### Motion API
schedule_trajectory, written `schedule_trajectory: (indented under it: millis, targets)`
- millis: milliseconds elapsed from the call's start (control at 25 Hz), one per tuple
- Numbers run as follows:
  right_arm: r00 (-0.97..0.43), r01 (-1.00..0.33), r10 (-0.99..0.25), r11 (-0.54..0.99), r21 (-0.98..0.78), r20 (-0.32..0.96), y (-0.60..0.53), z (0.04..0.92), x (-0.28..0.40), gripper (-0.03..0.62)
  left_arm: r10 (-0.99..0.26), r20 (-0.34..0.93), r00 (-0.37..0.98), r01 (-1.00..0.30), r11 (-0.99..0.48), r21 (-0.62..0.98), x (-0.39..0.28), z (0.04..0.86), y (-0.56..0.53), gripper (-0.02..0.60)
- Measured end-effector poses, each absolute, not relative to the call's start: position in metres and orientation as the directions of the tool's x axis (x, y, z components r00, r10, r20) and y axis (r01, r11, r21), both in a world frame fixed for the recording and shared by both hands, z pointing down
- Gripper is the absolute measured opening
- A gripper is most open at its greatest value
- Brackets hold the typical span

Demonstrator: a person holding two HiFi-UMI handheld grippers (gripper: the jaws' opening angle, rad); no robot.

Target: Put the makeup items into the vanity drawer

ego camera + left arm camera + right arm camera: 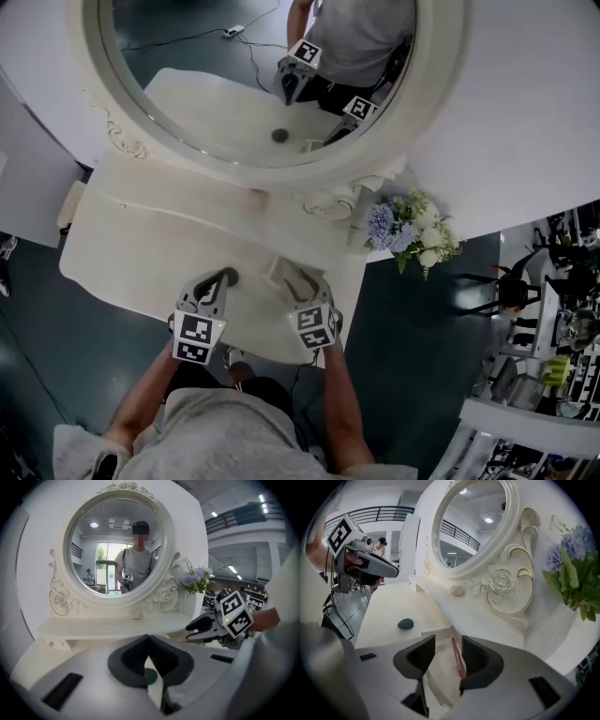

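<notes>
A dark green egg-shaped sponge point(405, 623) lies on the white vanity top point(141, 244), apart from both grippers. In the left gripper view the sponge point(150, 677) shows through the narrow slit under the jaws. My left gripper point(149, 641) hovers over it with its tips together and nothing held; the head view shows this gripper point(223, 279) at the sponge point(231, 277). My right gripper point(448, 641) stands open above the pulled-out drawer point(440, 670). A red pencil point(458, 660) lies loose on the drawer's floor, below the open jaws. In the head view the right gripper point(302, 289) covers most of the drawer point(284, 270).
The big round mirror point(253, 84) rises behind a raised shelf point(112, 626) that carries a small pale round item point(458, 590). A vase of blue and white flowers point(410, 228) stands at the shelf's right end. The tabletop's front edge runs just before the grippers.
</notes>
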State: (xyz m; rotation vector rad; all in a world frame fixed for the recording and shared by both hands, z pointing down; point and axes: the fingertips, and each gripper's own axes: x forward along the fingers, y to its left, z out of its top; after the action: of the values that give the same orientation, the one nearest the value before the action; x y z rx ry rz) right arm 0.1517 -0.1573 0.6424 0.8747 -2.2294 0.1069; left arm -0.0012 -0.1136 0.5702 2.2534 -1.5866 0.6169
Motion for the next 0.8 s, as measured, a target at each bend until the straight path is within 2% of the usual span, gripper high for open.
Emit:
schedule_trajectory:
  millis: [280, 480, 800]
  targets:
    - [-0.494, -0.667, -0.619, 0.72, 0.191, 0.61, -0.157, 0.619, 0.154, 0.17, -0.816, 0.49, 0.305, -0.936, -0.351, -0.002, 0.0, 0.554, -0.115, 0.002]
    - [-0.502, -0.752, -0.703, 0.643, 0.148, 0.504, -0.155, 0.578, 0.156, 0.17, -0.823, 0.459, 0.335, -0.923, -0.385, -0.016, 0.005, 0.537, -0.12, 0.002]
    - [-0.426, -0.873, -0.842, 0.478, 0.091, 0.332, -0.131, 0.522, 0.157, 0.16, -0.815, 0.402, 0.417, -0.881, -0.471, -0.04, 0.016, 0.507, -0.121, 0.002]
